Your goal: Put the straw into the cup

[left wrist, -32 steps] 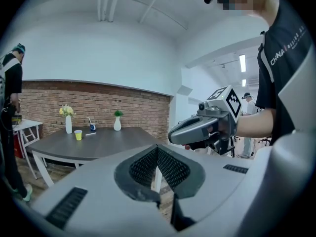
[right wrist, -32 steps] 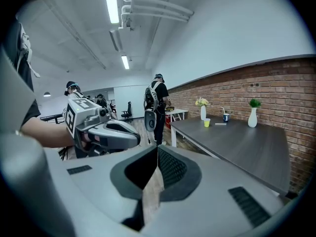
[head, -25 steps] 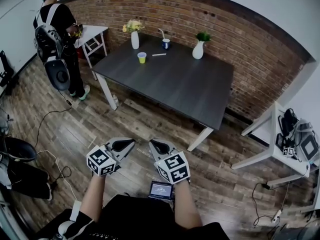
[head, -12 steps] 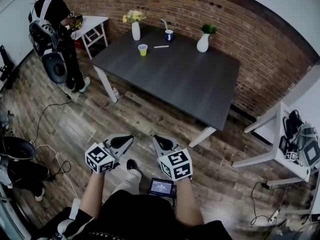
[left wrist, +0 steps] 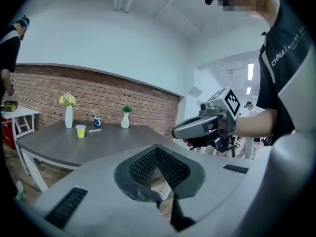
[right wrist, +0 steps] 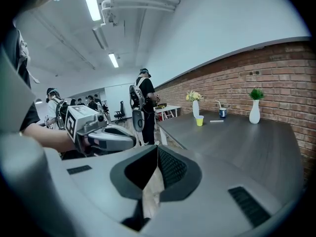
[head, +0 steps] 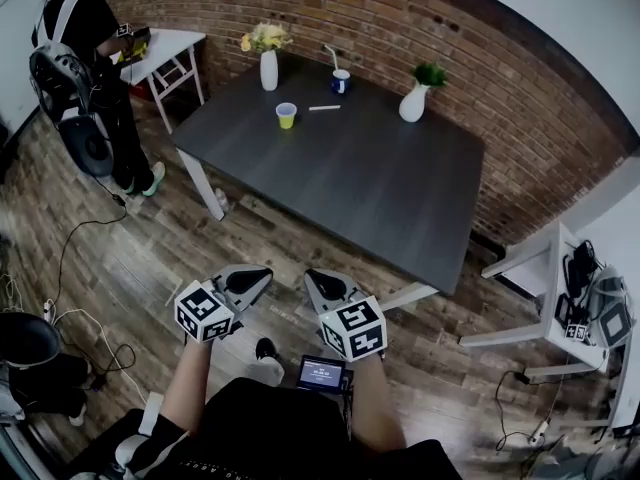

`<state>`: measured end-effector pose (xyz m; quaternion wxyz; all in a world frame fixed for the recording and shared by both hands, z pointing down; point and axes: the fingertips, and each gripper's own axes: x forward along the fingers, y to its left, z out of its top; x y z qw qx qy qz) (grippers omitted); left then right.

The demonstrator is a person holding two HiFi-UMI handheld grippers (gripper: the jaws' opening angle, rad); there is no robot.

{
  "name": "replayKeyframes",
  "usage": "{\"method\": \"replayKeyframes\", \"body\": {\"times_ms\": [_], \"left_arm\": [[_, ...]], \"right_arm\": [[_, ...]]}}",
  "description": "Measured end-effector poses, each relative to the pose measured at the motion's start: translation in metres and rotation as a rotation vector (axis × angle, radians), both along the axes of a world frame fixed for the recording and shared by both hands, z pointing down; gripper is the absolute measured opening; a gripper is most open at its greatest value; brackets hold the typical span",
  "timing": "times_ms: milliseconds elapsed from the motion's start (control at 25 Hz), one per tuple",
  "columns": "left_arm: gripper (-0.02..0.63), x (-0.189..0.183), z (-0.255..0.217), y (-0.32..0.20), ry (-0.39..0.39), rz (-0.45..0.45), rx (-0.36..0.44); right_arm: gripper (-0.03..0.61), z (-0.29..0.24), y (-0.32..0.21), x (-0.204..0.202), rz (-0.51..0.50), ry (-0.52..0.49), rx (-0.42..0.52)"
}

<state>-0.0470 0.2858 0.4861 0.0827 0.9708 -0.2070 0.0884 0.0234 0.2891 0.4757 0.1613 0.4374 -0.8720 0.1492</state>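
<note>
Straw: white, lying flat on the far side of the dark worktop, near the yellow cup and the blue mug, touching neither. A second straw stands in the blue mug. Flower vase and plant vase stand by the brick-wall edge. Left gripper and right gripper: over the wood floor, well apart from the worktop's things, jaws clenched, nothing between them.

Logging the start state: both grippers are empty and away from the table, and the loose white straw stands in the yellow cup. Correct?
No. The loose white straw lies on the table beside the yellow cup, not in it, as the head view shows. The left gripper and right gripper are empty and away from the table.
</note>
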Motion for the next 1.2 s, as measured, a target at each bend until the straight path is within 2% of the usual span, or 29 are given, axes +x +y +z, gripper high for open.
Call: {"method": "replayKeyframes", "body": {"times_ms": [280, 480, 760, 1200], "left_arm": [[0.003, -0.025, -0.004, -0.051, 0.013, 0.084, -0.029], [0.003, -0.027, 0.007, -0.075, 0.011, 0.104, -0.059], [0.003, -0.023, 0.017, -0.123, 0.015, 0.092, -0.074], [0.003, 0.011, -0.006, -0.254, -0.011, 0.056, -0.040]], "right_arm": [[0.008, 0.001, -0.052, -0.029, 0.034, 0.027, -0.018], [0.008, 0.007, -0.077, -0.032, 0.046, 0.030, -0.044], [0.008, 0.021, -0.126, -0.029, 0.032, 0.018, -0.063], [0.006, 0.010, -0.263, -0.001, -0.034, -0.022, -0.025]]}}
